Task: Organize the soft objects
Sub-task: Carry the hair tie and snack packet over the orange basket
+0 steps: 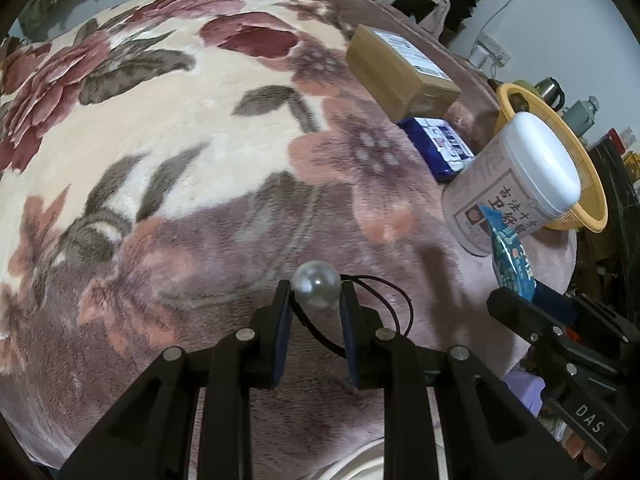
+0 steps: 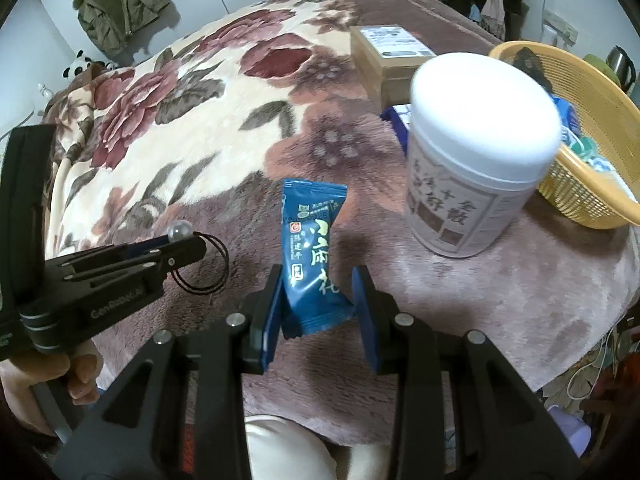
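You've got the left gripper [image 1: 316,300] clamped on the pearl hair tie [image 1: 316,285] and the right gripper [image 2: 318,300] pinching the blue snack packet [image 2: 312,256], both near the yellow basket [image 2: 592,200], whose few contents suggest sorting's barely begun.

Counted two tools: left tool [image 1: 316,294] and right tool [image 2: 318,280]. Found one pearl hair tie [image 1: 317,285], one blue snack packet [image 2: 312,256], one white-lidded jar [image 2: 476,160], one cardboard box [image 1: 402,70], one blue pack [image 1: 440,148] and one yellow basket [image 2: 588,196], all on one floral blanket [image 1: 180,140]. Noted one green jacket [image 2: 116,4] and one panda toy [image 2: 78,66] farther back.
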{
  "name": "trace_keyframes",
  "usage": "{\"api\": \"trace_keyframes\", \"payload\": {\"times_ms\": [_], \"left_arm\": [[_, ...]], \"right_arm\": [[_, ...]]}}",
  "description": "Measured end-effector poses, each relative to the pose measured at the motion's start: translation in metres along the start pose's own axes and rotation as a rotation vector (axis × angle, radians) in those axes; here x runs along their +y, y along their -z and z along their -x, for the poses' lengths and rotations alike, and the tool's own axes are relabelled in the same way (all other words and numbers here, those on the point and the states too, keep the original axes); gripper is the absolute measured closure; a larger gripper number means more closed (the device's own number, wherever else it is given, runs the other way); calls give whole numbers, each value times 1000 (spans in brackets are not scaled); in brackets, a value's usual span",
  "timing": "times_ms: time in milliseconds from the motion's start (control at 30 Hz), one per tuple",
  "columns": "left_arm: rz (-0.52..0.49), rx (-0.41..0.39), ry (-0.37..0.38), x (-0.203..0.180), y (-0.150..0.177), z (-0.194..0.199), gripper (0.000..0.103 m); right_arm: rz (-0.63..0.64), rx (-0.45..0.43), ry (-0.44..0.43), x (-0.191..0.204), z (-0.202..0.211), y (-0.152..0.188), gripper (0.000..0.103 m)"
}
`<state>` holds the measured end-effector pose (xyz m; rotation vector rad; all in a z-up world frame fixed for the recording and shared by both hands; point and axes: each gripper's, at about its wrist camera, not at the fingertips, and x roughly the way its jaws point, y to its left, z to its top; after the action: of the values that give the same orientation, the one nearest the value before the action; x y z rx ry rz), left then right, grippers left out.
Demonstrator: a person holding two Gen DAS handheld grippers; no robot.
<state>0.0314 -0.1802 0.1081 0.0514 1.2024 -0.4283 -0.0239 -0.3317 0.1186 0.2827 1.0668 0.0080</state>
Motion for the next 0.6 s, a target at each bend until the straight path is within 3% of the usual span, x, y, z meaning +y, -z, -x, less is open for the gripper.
{"api": "trace_keyframes", "payload": {"times_ms": [600], "left_arm": [[-101, -41, 20, -61, -22, 15, 80]], "right_arm": [[-50, -103, 6, -31, 42, -18, 69]]}}
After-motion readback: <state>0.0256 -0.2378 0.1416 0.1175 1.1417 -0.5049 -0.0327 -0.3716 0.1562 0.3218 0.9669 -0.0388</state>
